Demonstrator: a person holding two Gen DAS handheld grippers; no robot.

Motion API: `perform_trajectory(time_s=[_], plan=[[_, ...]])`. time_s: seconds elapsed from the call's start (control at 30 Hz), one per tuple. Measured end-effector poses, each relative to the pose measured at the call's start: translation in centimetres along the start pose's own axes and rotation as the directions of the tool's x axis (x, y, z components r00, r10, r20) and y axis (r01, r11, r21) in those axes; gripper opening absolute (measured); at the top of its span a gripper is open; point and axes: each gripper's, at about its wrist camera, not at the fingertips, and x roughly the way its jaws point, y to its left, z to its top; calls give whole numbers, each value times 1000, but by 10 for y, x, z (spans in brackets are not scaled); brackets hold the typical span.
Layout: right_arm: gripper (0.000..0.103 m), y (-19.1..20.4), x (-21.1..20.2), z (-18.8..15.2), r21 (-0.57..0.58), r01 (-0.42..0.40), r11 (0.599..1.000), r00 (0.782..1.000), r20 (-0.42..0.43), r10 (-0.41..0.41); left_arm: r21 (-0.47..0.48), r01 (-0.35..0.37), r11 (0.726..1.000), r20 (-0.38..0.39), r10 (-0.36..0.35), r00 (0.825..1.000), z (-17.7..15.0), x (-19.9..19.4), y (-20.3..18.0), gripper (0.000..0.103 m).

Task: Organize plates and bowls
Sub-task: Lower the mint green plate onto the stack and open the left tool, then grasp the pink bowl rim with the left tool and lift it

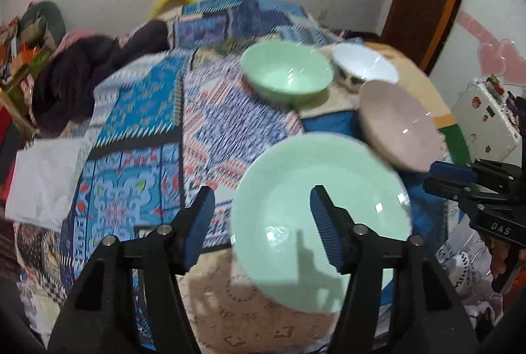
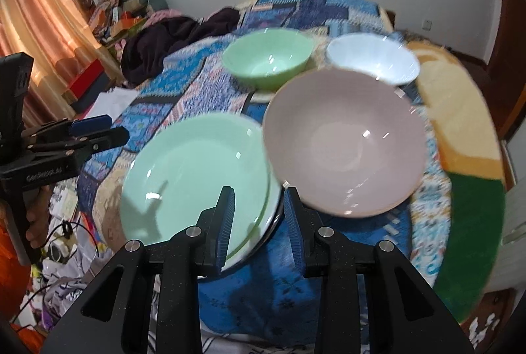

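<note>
Nearest, the left tongs (image 1: 261, 225) stand spread and empty, their right finger over the near part of the green plate (image 1: 320, 219) and their left finger over the patterned quilt (image 1: 148, 130). The right tongs (image 2: 258, 222) are likewise spread and hold nothing, pointing at the gap where the green plate (image 2: 197, 183) meets the pink plate (image 2: 345, 140). A darker rim showing under the green plate's right edge suggests another dish beneath it, though this cannot be confirmed. Both plates lie on the bed; whether they touch or overlap cannot be told. Farther back stand the green bowl (image 2: 268, 59) and, just beside it on the right, the white bowl (image 2: 374, 61), both upright and separate. A dark garment (image 2: 177, 38) lies beyond on the left.

Progress, as judged: early. The pink plate is not yet stacked, and the two bowls are not yet nested. Pose: both tongs hover low over the near edge of the bed, angled forward and downward; each handle is visible at the side of the other's view, gripped by a hand.
</note>
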Motion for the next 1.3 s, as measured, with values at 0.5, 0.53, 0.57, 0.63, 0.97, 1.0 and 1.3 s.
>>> perform_trajectory(time_s=[0.5,0.53,0.57,0.63,0.97,1.0,1.3], plan=[[52,-55,-39,23,105,136,985,975,161,-152,72,80,994,25,-82,996,56,28,-64,83],[52,-59,-38,22,114,141,983,974,160,-158,71,88,994,13,-89,996,58,34,-67,83],[52,-64,-37,22,125,148,981,973,157,-167,72,94,993,0,-94,996,61,40,-71,83],[52,-73,-33,21,148,156,977,973,147,-177,77,97,992,-15,-96,995,64,52,-77,83],[52,-105,-5,10,223,157,962,980,88,-180,81,116,990,-96,-108,989,72,107,-93,83],[52,-106,-1,9,229,152,961,981,84,-175,82,117,990,-99,-108,989,72,110,-93,83],[31,-116,16,0,279,87,956,993,50,-105,107,156,982,-151,-140,979,72,139,-103,52]])
